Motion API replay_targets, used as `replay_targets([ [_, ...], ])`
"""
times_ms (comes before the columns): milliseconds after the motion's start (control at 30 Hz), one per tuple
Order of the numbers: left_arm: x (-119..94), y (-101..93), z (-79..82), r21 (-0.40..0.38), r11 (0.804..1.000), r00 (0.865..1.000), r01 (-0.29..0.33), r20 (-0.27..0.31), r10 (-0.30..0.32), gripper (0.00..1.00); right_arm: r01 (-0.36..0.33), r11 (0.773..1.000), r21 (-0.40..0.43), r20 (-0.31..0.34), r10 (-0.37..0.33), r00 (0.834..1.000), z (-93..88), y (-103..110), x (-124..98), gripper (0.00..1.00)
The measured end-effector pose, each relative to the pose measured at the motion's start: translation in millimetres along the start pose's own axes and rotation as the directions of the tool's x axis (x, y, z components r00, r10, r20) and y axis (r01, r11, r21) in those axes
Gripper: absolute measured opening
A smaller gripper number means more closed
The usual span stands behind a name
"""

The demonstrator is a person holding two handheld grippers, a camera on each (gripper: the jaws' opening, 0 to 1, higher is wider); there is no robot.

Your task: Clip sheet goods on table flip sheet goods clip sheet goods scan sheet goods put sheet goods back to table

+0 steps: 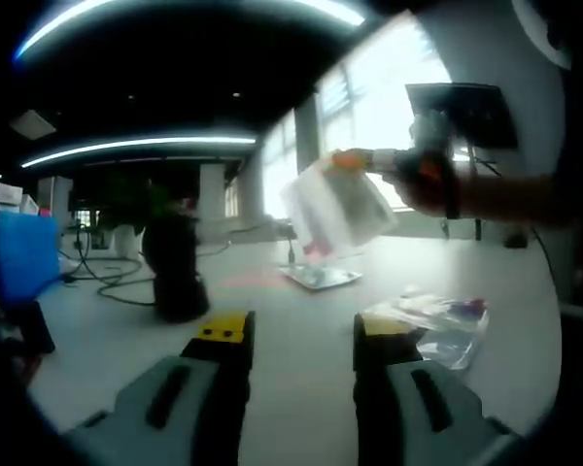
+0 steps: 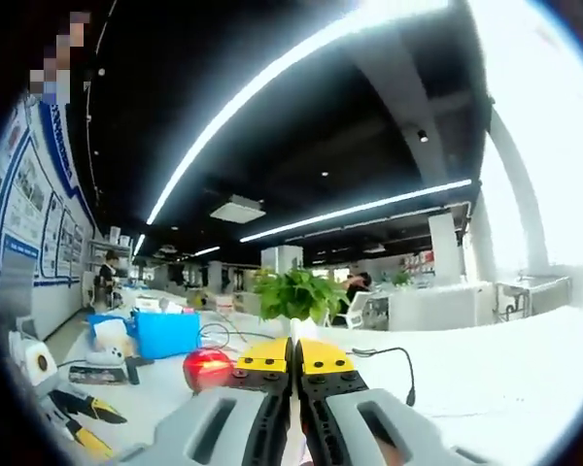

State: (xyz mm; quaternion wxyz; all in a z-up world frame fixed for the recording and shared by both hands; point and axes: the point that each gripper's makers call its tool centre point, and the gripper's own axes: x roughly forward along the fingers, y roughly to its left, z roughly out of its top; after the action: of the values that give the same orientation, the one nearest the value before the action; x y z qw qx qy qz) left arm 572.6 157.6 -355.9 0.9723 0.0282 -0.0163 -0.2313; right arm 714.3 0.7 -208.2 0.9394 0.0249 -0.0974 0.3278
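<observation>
While the left gripper [image 1: 299, 342] waits low over the table [image 1: 291, 301], we see its jaws spread wide with nothing between them, so it looks parked out of the way. Ahead in the left gripper view, the right gripper [image 1: 355, 160] comes in from the right and holds a sheet good [image 1: 337, 206], a clear flat pouch, up in the air above the table. We judge it's lifted and tilted that way to present a face to the scanner [image 1: 175, 267], the dark upright unit standing on the table to the left (a reddish glow on the tabletop between them fits that, but we can't confirm the source). Below the pouch sits a small shiny tray [image 1: 321, 277]. More bagged goods [image 1: 437, 325] lie on the table just beyond our right jaw, likely the queue or the put-back spot.

Switching to the right gripper view, the right gripper [image 2: 293, 359] has its yellow-tipped jaws pressed together; the pinched pouch edge isn't resolvable at the tips here. Camera points up and across the room, consistent with a raised, tilted hand. We see a potted plant [image 2: 293, 291], a blue bin [image 2: 165, 333], a red object [image 2: 206, 369] and pliers [image 2: 73, 408] on a bench.

Judgement: scan step, put-back not yet done.
</observation>
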Motion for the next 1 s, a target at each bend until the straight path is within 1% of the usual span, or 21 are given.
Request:
replay_targets([
  [67, 0, -0.1, -0.1, 0.001, 1.0, 1.0, 0.0, -0.001, 0.0, 0.33, -0.018, 0.996, -0.082, -0.007, 0.018, 1.0, -1.3, 3, 1, 0.0],
  [167, 0, 0.3, -0.3, 0.001, 1.0, 1.0, -0.002, -0.001, 0.002, 0.33, -0.041, 0.987, -0.153, -0.019, 0.038, 0.999, -5.2, 10, 1, 0.0],
  [300, 0, 0.8, -0.5, 0.003, 1.0, 1.0, -0.005, -0.002, 0.005, 0.33, -0.05, 0.98, -0.191, -0.022, 0.047, 0.999, -7.0, 16, 3, 0.0],
  [400, 0, 1.0, -1.1, 0.005, 1.0, 1.0, -0.005, -0.004, 0.005, 0.33, -0.06, 0.97, -0.234, -0.025, 0.056, 0.998, -7.9, 21, 5, 0.0],
  [433, 0, 0.9, -1.3, 0.006, 1.0, 1.0, -0.005, -0.005, 0.005, 0.33, -0.064, 0.965, -0.253, -0.03, 0.058, 0.998, -9.3, 21, 6, 0.0],
  [500, 0, 0.8, -1.8, 0.008, 1.0, 1.0, -0.005, -0.007, 0.005, 0.33, -0.074, 0.945, -0.32, -0.046, 0.062, 0.997, -14.2, 22, 8, 0.0],
  [533, 0, 0.6, -2.0, 0.01, 1.0, 1.0, -0.004, -0.008, 0.004, 0.33, -0.075, 0.937, -0.341, -0.05, 0.061, 0.997, -16.9, 22, 9, 0.0],
  [567, 1, 0.5, -2.1, 0.011, 1.0, 1.0, -0.004, -0.009, 0.004, 0.33, -0.078, 0.941, -0.33, -0.052, 0.064, 0.997, -19.6, 24, 9, 0.0],
  [667, 1, 0.3, -2.5, 0.013, 1.0, 1.0, -0.004, -0.011, 0.004, 0.33, -0.086, 0.93, -0.357, -0.062, 0.069, 0.996, -24.5, 27, 10, 0.0],
  [733, 1, 0.6, -2.8, 0.014, 1.0, 1.0, -0.006, -0.013, 0.006, 0.33, -0.096, 0.923, -0.374, -0.058, 0.08, 0.995, -23.2, 32, 9, 0.0],
  [800, 0, 1.0, -3.0, 0.013, 1.0, 1.0, -0.008, -0.013, 0.008, 0.33, -0.107, 0.919, -0.379, -0.051, 0.095, 0.994, -20.6, 33, 9, 0.0],
  [900, 1, 0.7, -3.4, 0.015, 1.0, 1.0, -0.007, -0.016, 0.007, 0.33, -0.114, 0.925, -0.363, -0.045, 0.105, 0.994, -17.6, 35, 11, 0.0],
  [967, 1, 0.1, -3.9, 0.017, 1.0, 1.0, -0.005, -0.018, 0.005, 0.33, -0.107, 0.945, -0.308, -0.05, 0.096, 0.994, -20.5, 30, 14, 0.0],
  [1000, 1, -0.1, -4.0, 0.018, 1.0, 1.0, -0.004, -0.019, 0.005, 0.33, -0.101, 0.947, -0.305, -0.052, 0.089, 0.995, -22.3, 26, 16, 0.0],
])
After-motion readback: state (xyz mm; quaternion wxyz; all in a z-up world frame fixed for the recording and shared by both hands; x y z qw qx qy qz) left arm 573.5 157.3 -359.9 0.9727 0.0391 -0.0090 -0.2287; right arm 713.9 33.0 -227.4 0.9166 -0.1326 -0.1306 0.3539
